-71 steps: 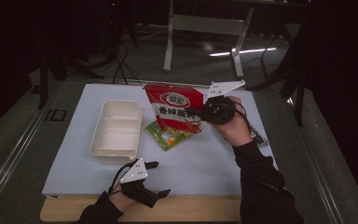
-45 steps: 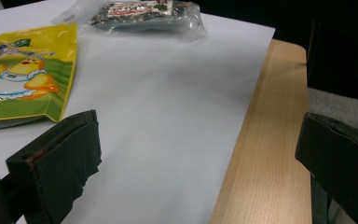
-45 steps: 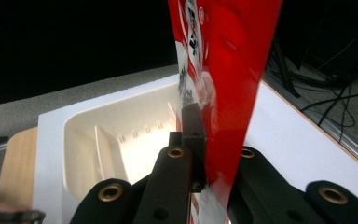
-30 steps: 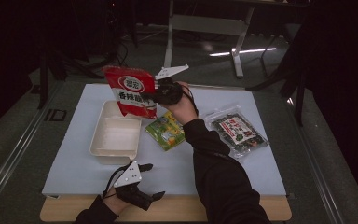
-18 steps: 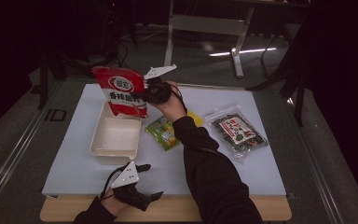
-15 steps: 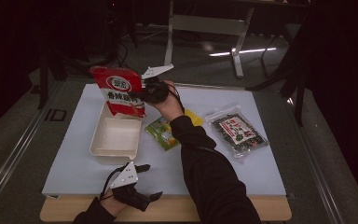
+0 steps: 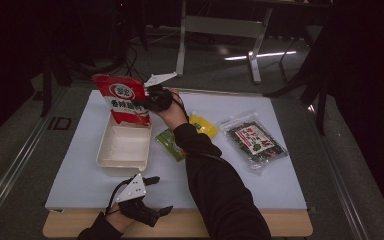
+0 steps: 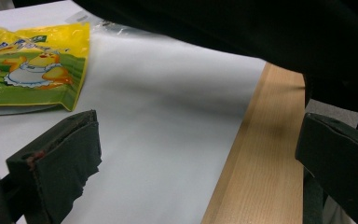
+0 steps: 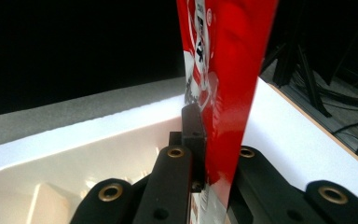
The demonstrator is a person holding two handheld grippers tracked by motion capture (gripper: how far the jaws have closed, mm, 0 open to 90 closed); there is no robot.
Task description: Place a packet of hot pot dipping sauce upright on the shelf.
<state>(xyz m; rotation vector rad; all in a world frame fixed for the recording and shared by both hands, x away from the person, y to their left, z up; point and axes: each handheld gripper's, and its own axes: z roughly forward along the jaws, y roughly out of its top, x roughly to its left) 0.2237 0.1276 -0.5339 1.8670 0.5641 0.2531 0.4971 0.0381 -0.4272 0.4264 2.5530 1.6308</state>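
My right gripper (image 7: pixel 147 102) is shut on a red snack bag (image 7: pixel 124 100) and holds it upright over the far end of the cream tray (image 7: pixel 111 159). In the right gripper view the red snack bag (image 9: pixel 223 79) is pinched edge-on between the jaws, with the cream tray (image 9: pixel 51 158) just below. Near the table's front edge my left gripper (image 7: pixel 159 196) rests open and holds nothing. Its jaws stand wide apart in the left gripper view, left gripper (image 8: pixel 200 154), over white mat and wooden edge.
A yellow-green pouch (image 7: pixel 180 142) lies right of the tray, partly under the person's right sleeve; the left gripper view also shows this yellow-green pouch (image 8: pixel 32 70). A dark seaweed packet (image 7: pixel 254 141) lies at the mat's right. The wooden table edge (image 7: pixel 280 230) runs along the front.
My right gripper has carried the red bag leftward from the middle of the mat and lowered it over the tray's far end. The left gripper has stayed in place.
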